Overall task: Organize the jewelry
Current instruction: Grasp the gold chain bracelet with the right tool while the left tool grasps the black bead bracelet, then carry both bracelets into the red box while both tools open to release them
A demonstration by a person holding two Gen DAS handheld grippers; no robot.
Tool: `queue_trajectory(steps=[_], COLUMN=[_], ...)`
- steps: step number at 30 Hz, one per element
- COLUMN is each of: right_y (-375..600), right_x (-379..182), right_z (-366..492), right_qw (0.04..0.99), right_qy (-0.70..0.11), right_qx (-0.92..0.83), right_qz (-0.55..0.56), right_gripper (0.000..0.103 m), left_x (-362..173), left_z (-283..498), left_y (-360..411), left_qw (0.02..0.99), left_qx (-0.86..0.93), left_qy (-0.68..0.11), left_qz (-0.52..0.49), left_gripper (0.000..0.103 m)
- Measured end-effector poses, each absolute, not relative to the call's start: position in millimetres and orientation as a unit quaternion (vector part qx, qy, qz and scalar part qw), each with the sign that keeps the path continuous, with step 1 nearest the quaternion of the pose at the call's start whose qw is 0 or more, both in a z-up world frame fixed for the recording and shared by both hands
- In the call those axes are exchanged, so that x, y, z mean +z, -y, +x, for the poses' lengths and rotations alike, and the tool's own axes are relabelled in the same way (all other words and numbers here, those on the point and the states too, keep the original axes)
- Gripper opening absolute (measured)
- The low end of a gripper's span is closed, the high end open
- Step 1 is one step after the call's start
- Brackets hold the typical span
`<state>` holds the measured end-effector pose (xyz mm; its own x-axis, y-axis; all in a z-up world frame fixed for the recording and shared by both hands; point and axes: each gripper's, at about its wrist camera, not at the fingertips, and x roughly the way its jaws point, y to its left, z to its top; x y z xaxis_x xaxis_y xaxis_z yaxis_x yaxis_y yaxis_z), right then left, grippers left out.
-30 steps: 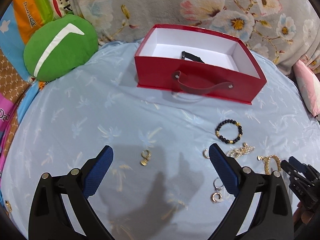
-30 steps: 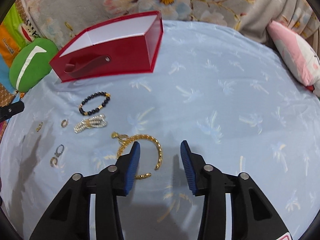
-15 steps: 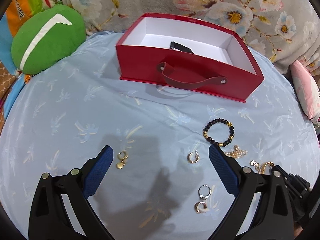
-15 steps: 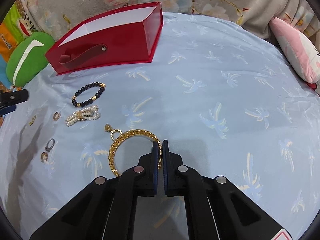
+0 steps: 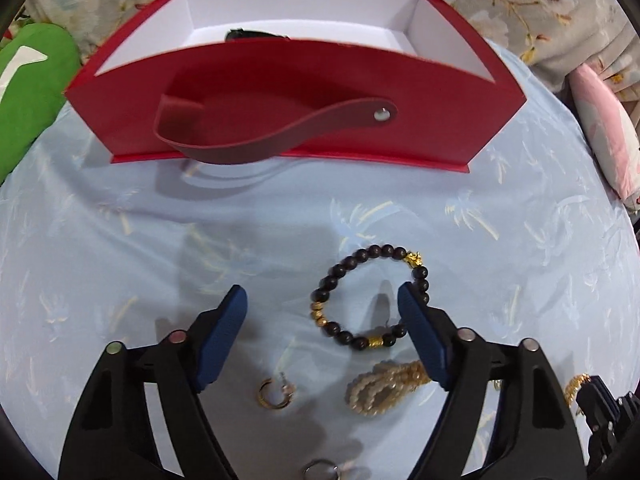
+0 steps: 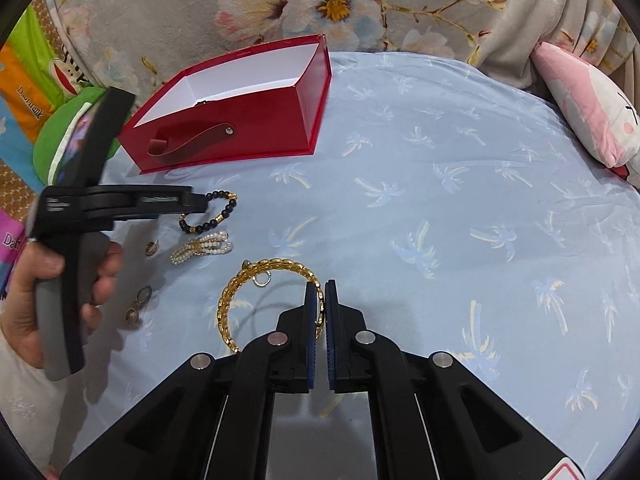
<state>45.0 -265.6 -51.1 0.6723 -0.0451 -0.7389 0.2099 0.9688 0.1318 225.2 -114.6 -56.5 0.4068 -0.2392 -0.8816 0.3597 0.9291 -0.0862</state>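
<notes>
My left gripper [image 5: 320, 292] hangs low over a black bead bracelet [image 5: 362, 255] with gold beads. Its jaws are closing, the bracelet lies partly between them, and the pads do not press on it. The same gripper [image 6: 196, 204] shows from the side in the right wrist view, held by a hand [image 6: 24, 308]. My right gripper [image 6: 320, 286] is shut on a gold chain bracelet [image 6: 228, 300], pinching its right side. An open red box [image 5: 280, 92] with a strap handle stands behind, a black item [image 5: 256, 35] inside it.
A pearl bracelet [image 5: 384, 388] and a gold hoop earring [image 5: 274, 394] lie just under the left gripper. More earrings [image 6: 138, 306] lie to the left on the light blue sheet [image 6: 440, 200]. A green cushion [image 5: 28, 92] and pink plush [image 6: 588, 112] flank it.
The left gripper moved forward and down from the earrings to the bead bracelet, its jaws narrowing. The right gripper's jaws closed on the gold bracelet.
</notes>
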Motion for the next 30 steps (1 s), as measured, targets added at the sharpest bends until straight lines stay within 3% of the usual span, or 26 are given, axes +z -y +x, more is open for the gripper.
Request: queue_trajectory(steps=[6, 9, 13, 21, 30], right_y=[268.3, 268.6, 267.8, 264.1, 257.1], right_x=[-52.4, -52.7, -53.2, -50.7, -31.4], right_z=[46.0, 47.1, 48.9, 49.2, 46.8], right_qw=[0.907, 0.907, 0.907, 0.908, 0.917], right_qy=[-0.4, -0.4, -0.401, -0.398, -0.378], right_qx=[-0.067, -0.066, -0.065, -0.063, -0.051], right_qz=[0.112, 0.114, 0.116, 0.116, 0.117], right_gripper=[0.003, 0.003, 0.003, 0.003, 0.003], left_x=[-58.6, -57.7, -57.7, -49.9, 13.5], left_z=[223.5, 219.9, 217.7, 209.9, 174.8], left_y=[128.0, 130.0, 127.0, 114.3, 73.3], left_qw=[0.847, 0.851, 0.849, 0.846, 0.874], left_qx=[-0.167, -0.167, -0.179, -0.205, -0.222], left_qy=[-0.497, -0.488, -0.489, -0.49, -0.431], left_qz=[0.089, 0.097, 0.091, 0.049, 0.013], left_gripper=[0.054, 0.04, 0.01, 0.007, 0.007])
